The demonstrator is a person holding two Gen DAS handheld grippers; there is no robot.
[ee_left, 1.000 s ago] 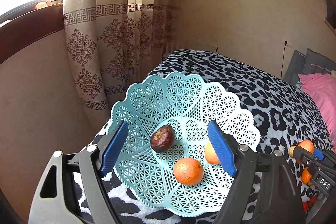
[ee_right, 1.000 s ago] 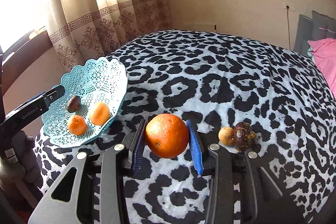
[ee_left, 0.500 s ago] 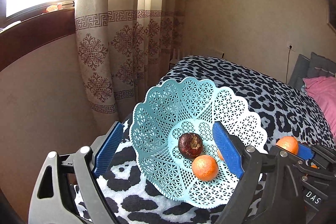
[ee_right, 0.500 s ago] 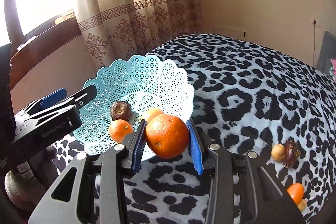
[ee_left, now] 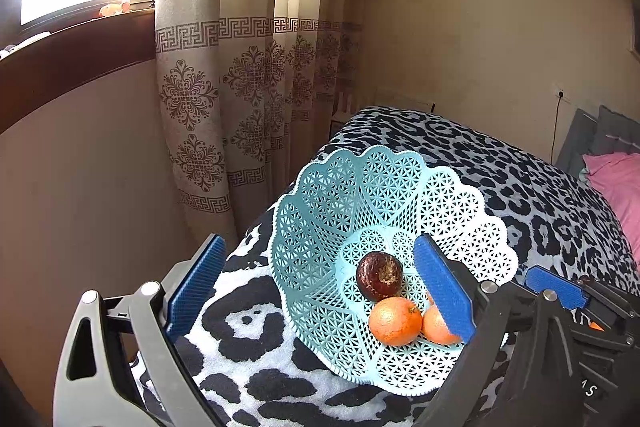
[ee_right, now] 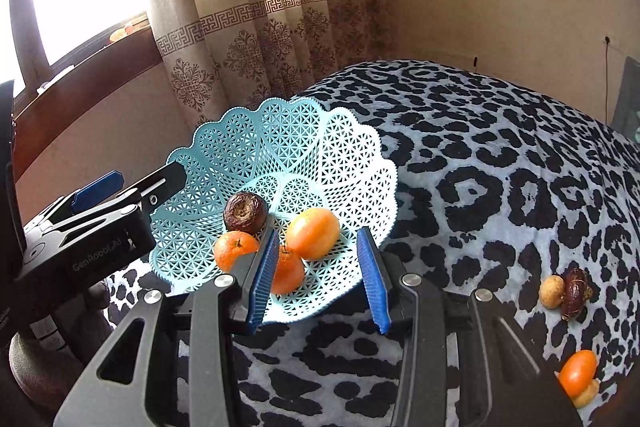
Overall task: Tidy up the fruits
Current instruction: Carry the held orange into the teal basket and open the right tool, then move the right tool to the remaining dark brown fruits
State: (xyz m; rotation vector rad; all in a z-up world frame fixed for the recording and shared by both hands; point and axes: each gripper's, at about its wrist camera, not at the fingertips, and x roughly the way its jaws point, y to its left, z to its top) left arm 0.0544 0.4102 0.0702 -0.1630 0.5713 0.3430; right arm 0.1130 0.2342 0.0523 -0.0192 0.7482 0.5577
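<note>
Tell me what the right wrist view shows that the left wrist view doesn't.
Only the right wrist view shows the loose fruit on the bedspread: a tan fruit touching a dark fruit, and an orange one lower right. It also shows a third orange in the basket. Only the left wrist view shows the pink pillow. Both show the basket, the dark fruit inside it, oranges, and both grippers open.

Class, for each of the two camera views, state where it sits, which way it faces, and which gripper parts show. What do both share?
Left wrist: on the left gripper, facing basket and curtain; open jaws show.
Right wrist: on the right gripper, facing the basket across the bed; open jaws show.
Shared: basket, dark fruit, curtain.
</note>
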